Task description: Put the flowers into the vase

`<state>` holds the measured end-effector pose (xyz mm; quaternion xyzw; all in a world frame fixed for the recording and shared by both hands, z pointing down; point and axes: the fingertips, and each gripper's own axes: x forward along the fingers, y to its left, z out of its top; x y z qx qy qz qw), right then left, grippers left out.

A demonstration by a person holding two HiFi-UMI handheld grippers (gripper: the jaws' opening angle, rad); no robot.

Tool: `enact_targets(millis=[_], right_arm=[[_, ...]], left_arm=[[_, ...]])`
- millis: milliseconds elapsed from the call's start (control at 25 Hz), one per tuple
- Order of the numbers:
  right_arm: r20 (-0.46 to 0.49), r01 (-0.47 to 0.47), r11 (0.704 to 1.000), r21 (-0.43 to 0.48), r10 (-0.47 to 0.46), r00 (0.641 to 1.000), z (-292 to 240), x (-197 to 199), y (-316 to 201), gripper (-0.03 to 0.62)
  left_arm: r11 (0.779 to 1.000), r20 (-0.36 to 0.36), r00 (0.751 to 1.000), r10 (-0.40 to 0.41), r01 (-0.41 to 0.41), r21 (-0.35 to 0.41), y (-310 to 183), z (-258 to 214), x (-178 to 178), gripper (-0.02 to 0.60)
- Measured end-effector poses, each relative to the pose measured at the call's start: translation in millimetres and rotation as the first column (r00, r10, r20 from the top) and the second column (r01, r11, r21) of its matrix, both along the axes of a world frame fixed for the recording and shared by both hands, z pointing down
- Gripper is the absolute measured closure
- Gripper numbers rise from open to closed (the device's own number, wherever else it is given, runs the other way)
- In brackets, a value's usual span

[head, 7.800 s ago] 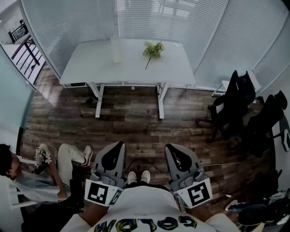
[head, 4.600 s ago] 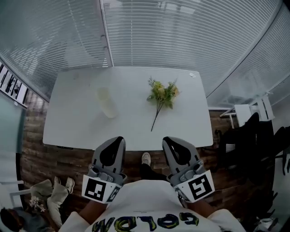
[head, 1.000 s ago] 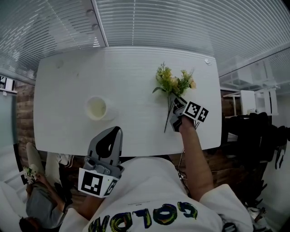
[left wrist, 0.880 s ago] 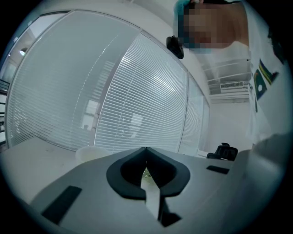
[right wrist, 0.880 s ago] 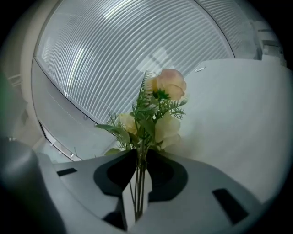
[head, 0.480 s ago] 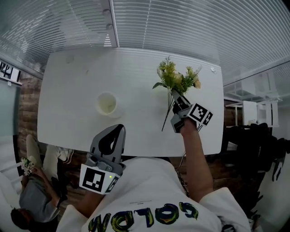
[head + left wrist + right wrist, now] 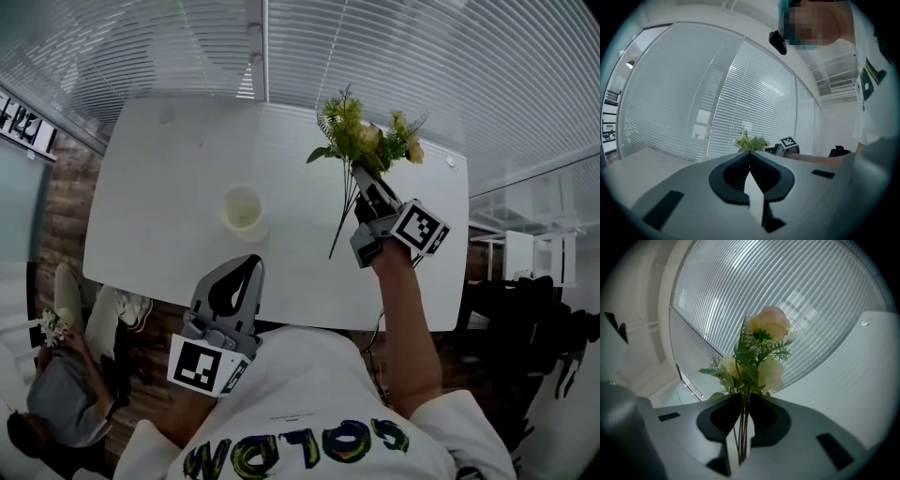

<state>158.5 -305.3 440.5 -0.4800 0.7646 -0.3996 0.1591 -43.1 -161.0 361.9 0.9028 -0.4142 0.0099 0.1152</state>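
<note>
**Visitor:** Where are the flowers (image 7: 367, 141) at this moment?

**Onlooker:** They are off the white table (image 7: 159, 187), carried by the right gripper (image 7: 364, 183). Its jaws have just been closing and now pinch the thin stems in a narrow grip just under the leaves. The blooms stand beyond the gripper, toward the blinds (image 7: 422, 56), and the stem ends hang free on the person's side. The left gripper (image 7: 248, 265) has its jaws together with nothing in them. It is held by the table's front edge, on the person's side of the vase (image 7: 244, 211) and apart from it.

**Visitor:** What would make the move to the vase go well?

**Onlooker:** As I read it, the bunch has to cross to the person's left and be turned upright, with the stem tips gathered over the mouth. The tips trail below the grip, so they should pass above the rim before going down. Thin stems can fan out or slip, so a firm pinch matters. The vase looks slim enough to topple if knocked sideways, and the idle left gripper could steady it.

**Visitor:** Is there room for that?

**Onlooker:** Plenty. The tabletop between the bunch and the vase is bare, and the vase stands well in from every edge. The tight spots are the blinds near the blooms and the table's right edge near the carrying hand, so the safe path is inward.
</note>
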Motion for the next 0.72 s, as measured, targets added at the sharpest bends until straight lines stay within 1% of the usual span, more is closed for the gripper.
enact_targets(millis=[160, 320, 560, 720], right_arm=[[-0.011, 0.045, 0.997, 0.066, -0.045, 0.999, -30.3, -19.7, -6.3, 0.533], [-0.028, 0.092, 0.986, 0.137, -0.089, 0.996, -58.0, -32.7, -2.7, 0.533], [-0.065, 0.167, 0.954, 0.251, -0.155, 0.986, -101.3, -55.4, 0.6, 0.534], [-0.081, 0.203, 0.934, 0.293, -0.188, 0.979, -124.7, -88.7, -11.9, 0.534]], left_arm=[[1.000, 0.002, 1.000, -0.015, 0.015, 0.012, 3.2, -3.8, 0.2, 0.568], [0.999, 0.002, 1.000, -0.031, 0.031, 0.018, 12.8, -0.6, 6.7, 0.568], [0.999, 0.012, 0.999, -0.046, 0.046, 0.028, 19.4, 1.1, 14.2, 0.568], [0.998, 0.007, 0.999, -0.053, 0.053, 0.025, 5.2, 0.1, -1.4, 0.568]])
